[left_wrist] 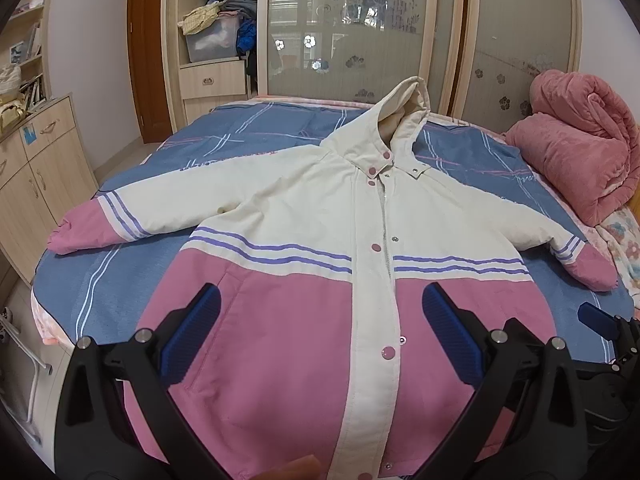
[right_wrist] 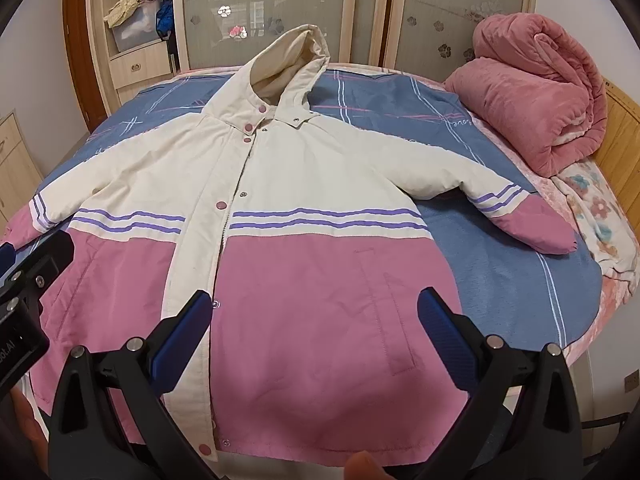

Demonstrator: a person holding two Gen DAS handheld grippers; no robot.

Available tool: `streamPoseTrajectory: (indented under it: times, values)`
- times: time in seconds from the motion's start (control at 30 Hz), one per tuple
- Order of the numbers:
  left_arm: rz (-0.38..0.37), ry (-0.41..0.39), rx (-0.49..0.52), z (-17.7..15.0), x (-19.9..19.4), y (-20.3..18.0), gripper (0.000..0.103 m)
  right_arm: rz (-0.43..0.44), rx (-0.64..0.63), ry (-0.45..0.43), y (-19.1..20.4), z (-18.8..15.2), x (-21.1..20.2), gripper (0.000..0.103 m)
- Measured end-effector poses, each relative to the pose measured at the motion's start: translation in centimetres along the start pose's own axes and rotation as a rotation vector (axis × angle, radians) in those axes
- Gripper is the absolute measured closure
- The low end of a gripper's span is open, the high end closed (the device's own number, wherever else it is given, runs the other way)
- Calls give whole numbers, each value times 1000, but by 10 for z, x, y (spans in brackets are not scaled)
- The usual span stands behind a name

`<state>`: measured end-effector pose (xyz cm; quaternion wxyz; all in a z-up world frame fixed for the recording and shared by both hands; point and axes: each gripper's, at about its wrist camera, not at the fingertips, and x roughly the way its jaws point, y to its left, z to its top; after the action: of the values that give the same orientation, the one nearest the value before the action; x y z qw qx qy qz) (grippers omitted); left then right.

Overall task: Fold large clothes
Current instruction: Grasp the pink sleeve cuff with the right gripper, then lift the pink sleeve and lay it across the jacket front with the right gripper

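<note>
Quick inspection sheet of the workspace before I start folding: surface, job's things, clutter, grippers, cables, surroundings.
Surface: bed with a blue plaid sheet, flat.
Job's things: jacket, cream over pink, laid face up, front closed, both sleeves spread out, hood toward the wardrobe; not yet folded.
Clutter: rolled pink blanket at the bed's far right corner, apart from the jacket.
Grippers: left gripper and right gripper both open, over the pink hem area, holding nothing.
Cables: nothing seen.
Surroundings: wardrobe with sliding doors behind the bed; cabinet at left.
</note>
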<state>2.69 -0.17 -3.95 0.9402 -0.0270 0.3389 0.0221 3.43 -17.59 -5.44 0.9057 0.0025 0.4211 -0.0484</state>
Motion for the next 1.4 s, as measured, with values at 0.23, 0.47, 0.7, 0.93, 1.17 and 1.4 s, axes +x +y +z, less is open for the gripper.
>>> streamPoseTrajectory:
  times: [0.23,0.47,0.7,0.93,1.17,1.4]
  values:
    - [-1,18,3,-2,10,-3,2,8,4,18,-3,0,11,1]
    - [-54,112,-23,-4,40,3,2,64,117,-70,-41,13,18,1]
    - [-126,127,-47,-6,59,-1,2,110,540,-84,-195,60,86,1]
    - [-96,132,36,-3,79,-32,2,-168,871,-130,-335,42,135,5]
    - [-174,163,86,10,124,-88,2,-196,1097,-83,-392,-8,147,11]
    - [-265,235,141,-2,142,-119,2,-170,1134,-131,-399,-16,150,23]
